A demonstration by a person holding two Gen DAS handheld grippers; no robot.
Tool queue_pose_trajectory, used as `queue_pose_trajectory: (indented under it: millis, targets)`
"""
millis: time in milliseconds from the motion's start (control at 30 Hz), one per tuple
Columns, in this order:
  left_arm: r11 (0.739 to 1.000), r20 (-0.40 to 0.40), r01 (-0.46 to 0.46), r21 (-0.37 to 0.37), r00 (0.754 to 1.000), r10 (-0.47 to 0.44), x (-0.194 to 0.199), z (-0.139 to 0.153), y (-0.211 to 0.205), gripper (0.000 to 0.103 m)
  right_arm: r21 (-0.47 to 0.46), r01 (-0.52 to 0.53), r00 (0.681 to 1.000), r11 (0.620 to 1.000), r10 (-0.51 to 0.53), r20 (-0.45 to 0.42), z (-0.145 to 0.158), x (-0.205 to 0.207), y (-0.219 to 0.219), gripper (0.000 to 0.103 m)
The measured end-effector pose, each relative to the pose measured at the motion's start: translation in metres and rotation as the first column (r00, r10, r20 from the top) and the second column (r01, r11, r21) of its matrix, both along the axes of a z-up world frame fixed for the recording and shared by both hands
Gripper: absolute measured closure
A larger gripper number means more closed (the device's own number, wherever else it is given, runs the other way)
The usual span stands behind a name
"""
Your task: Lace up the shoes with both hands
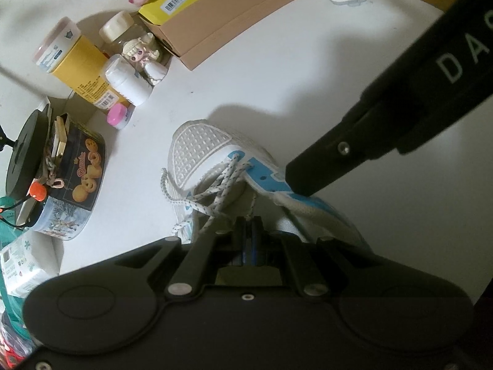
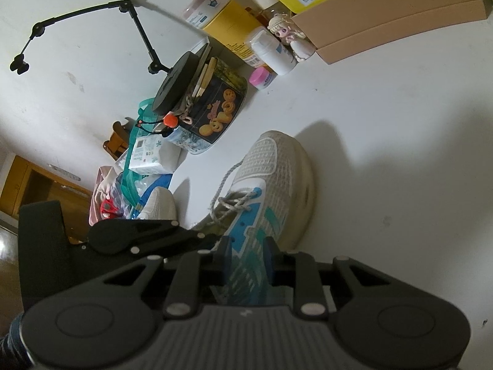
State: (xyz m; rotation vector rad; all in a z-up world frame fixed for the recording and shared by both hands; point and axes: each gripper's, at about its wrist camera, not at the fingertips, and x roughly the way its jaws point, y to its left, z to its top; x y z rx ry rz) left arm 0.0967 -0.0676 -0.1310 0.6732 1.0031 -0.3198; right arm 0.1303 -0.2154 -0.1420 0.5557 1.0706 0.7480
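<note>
Left tongs (image 1: 246, 231) together on the lace (image 1: 215, 194), right tongs (image 2: 246, 256) clamped on the sneaker (image 2: 277, 166), toe away.

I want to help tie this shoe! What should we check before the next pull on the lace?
1. Right tool holding the shoe steady: ok, its fingers clamp the blue side panel.
2. Left tool closed: ok.
3. Lace really pinched in the left tool: cannot tell, the strands run right up to its tip.
4. Lace free of knots: cannot tell, the strands cross messily.
5. Shoe resting on the table: ok.
6. Cookie tin clear of the shoe: ok.
</note>
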Motion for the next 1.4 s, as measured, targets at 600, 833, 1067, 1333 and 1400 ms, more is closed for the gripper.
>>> queue_pose_trajectory:
  millis: [600, 833, 1067, 1333, 1400]
  targets:
    - [0.999, 0.014, 0.032, -0.009, 0.999, -0.032, -0.002, 0.001, -0.003, 0.103, 0.005, -0.002, 1.000, 1.000, 0.002, -0.006, -0.002, 0.003, 0.000, 0.079]
    - [0.997, 0.032, 0.040, -0.061, 0.999, -0.038, -0.005, 0.006, -0.005, 0.103, 0.007, 0.002, 1.000, 1.000, -0.002, -0.011, -0.003, 0.004, -0.002, 0.079]
    - [0.992, 0.086, 0.046, -0.115, 0.996, -0.036, -0.009, 0.011, -0.006, 0.102, 0.003, 0.023, 1.000, 1.000, -0.023, -0.001, -0.001, 0.006, -0.006, 0.079]
    - [0.978, 0.156, 0.016, -0.207, 0.988, 0.017, -0.014, 0.016, -0.003, 0.102, -0.002, 0.014, 0.999, 1.000, -0.014, 0.044, 0.003, 0.018, 0.002, 0.079]
    - [0.976, 0.164, 0.012, -0.216, 0.986, 0.024, -0.015, 0.015, -0.002, 0.102, -0.004, 0.010, 0.999, 1.000, -0.010, 0.049, 0.002, 0.021, 0.006, 0.079]
